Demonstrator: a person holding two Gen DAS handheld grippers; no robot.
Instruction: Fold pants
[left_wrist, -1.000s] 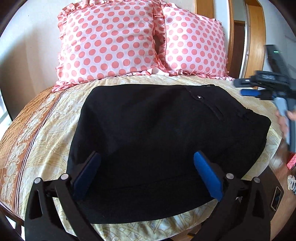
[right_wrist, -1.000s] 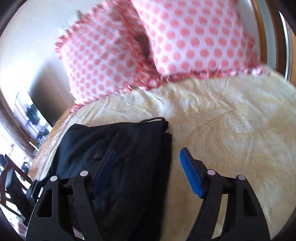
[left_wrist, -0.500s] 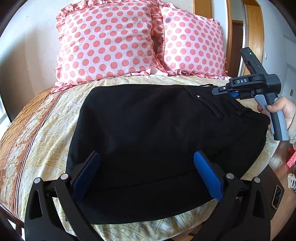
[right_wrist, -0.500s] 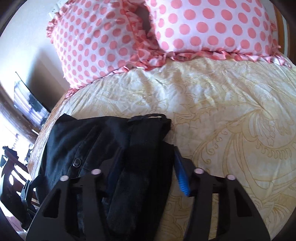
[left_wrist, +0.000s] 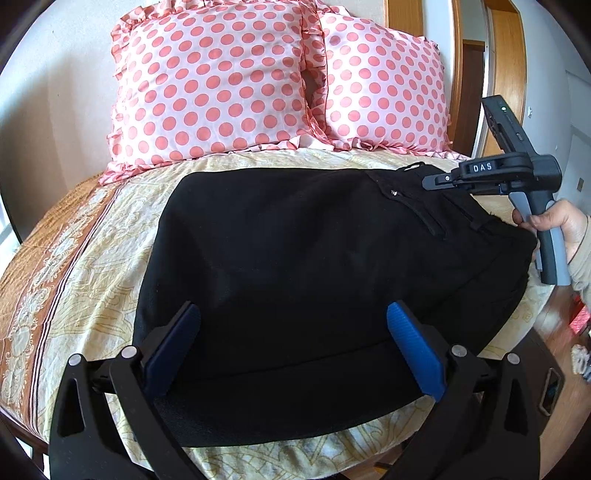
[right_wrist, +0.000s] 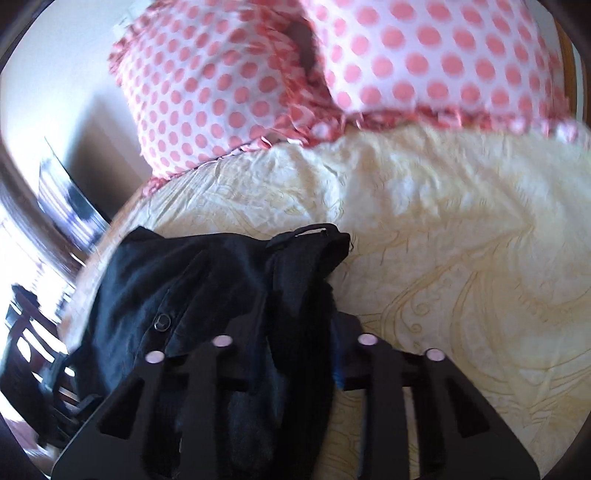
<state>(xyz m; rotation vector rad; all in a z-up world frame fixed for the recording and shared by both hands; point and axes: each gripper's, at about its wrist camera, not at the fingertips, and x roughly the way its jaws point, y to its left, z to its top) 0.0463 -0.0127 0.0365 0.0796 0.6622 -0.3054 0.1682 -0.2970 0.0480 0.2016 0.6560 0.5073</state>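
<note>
Fingers of left gripper (left_wrist: 295, 347) wide over pants (left_wrist: 314, 266); right gripper (right_wrist: 295, 350) pinching waistband.

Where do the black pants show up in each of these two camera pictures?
Left wrist view: the black pants fill the middle, spread on the bed, with the open left gripper over their near edge.
Right wrist view: the pants sit lower left, their waistband edge pinched in the right gripper.
Shared landmark: the polka-dot pillows at the head of the bed.
</note>
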